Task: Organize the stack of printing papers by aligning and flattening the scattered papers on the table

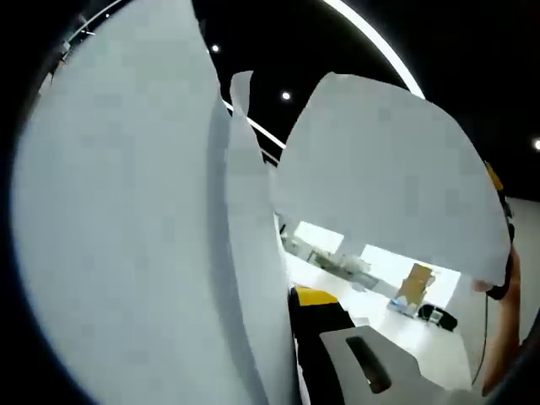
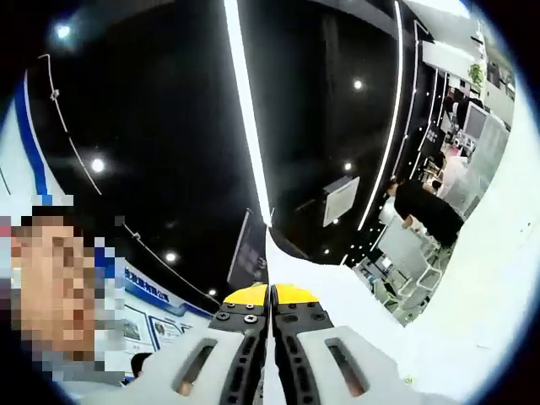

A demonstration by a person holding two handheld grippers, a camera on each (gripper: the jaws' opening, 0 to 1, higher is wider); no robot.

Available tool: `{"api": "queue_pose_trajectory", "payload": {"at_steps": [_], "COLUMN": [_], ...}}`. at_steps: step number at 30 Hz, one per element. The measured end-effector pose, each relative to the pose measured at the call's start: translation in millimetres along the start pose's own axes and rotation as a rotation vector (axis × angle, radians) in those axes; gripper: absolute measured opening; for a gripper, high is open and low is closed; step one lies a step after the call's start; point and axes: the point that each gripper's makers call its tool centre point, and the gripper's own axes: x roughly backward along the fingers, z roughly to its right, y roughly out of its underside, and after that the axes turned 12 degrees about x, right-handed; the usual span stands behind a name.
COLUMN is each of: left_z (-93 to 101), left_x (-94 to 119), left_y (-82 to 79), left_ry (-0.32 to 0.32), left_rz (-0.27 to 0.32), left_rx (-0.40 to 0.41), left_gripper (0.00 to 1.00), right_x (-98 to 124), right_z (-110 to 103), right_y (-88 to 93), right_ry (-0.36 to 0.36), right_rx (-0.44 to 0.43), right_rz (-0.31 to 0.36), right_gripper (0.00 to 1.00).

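- Up close, large white printing paper sheets (image 1: 126, 228) stand raised and curved before the dark ceiling in the left gripper view.
- Right gripper (image 2: 270, 325), grey with yellow tips, is clamped narrow on a white sheet edge (image 2: 363, 304).
- Left gripper's state cannot be told.

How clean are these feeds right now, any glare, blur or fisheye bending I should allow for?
Left gripper view: the white printing paper sheets sit very close, soft and featureless, blocking most of the frame; the bright room behind is washed out. Right gripper view: the yellow-tipped tongs are sharp, the ceiling light strips glare and curve with the lens.
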Motion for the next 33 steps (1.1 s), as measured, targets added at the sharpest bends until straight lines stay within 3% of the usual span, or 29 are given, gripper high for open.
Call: {"api": "queue_pose_trajectory", "payload": {"at_steps": [6,7,8,15,22,28,33], "left_z": [1.1,1.4,1.5,2.9,0.9,-0.9,-1.6], "left_x": [1,1,1,0,-1,-1,-1], "left_y": [-0.1,-0.1,-0.1,0.8,-0.1,-1.1,-1.8], "left_ry": [0.001,0.002,0.002,0.002,0.002,0.002,0.004], "left_rz": [0.001,0.001,0.001,0.002,0.003,0.003,0.004], "left_rx": [0.004,0.005,0.005,0.008,0.009,0.011,0.015], "left_gripper": [0.07,0.07,0.07,0.07,0.07,0.07,0.07], "right_x": [21,34,42,81,102,118,124], "right_z": [57,84,98,152,181,203,213], "right_y": [11.4,16.4,18.1,13.1,13.9,15.9,24.0], "right_ry": [0.187,0.233,0.265,0.448,0.564,0.63,0.669], "right_rx": [0.078,0.072,0.057,0.148,0.182,0.15,0.161], "right_rz": [0.003,0.007,0.015,0.046,0.054,0.069,0.039], "right_gripper": [0.0,0.0,0.0,0.0,0.0,0.0,0.0]}}
